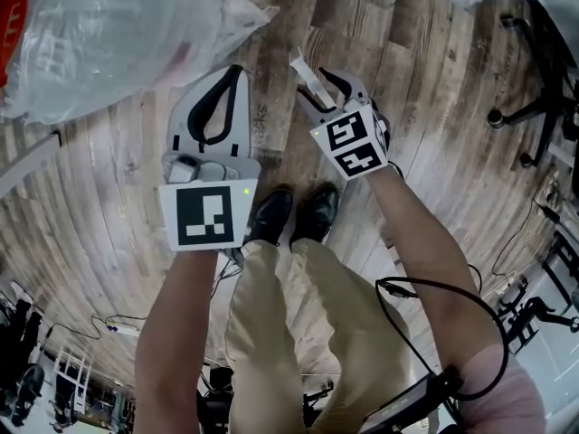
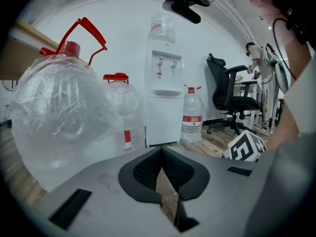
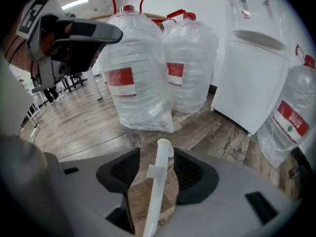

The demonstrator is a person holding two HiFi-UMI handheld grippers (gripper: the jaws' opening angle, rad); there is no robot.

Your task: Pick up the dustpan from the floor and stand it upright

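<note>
The dustpan's white handle stands up between the jaws of my right gripper. Its hooked top pokes past the jaw tips. The jaws are open: wood floor shows between the handle and the left pad, and the handle lies close against the right pad. The dustpan's pan is hidden beneath the gripper and my hand. My left gripper hangs beside it on the left, shut with its tips meeting and nothing in it.
Large water bottles in plastic wrap stand ahead on the left, a white water dispenser on the right. An office chair base sits far right. The person's black shoes are just below the grippers. Cables trail nearby.
</note>
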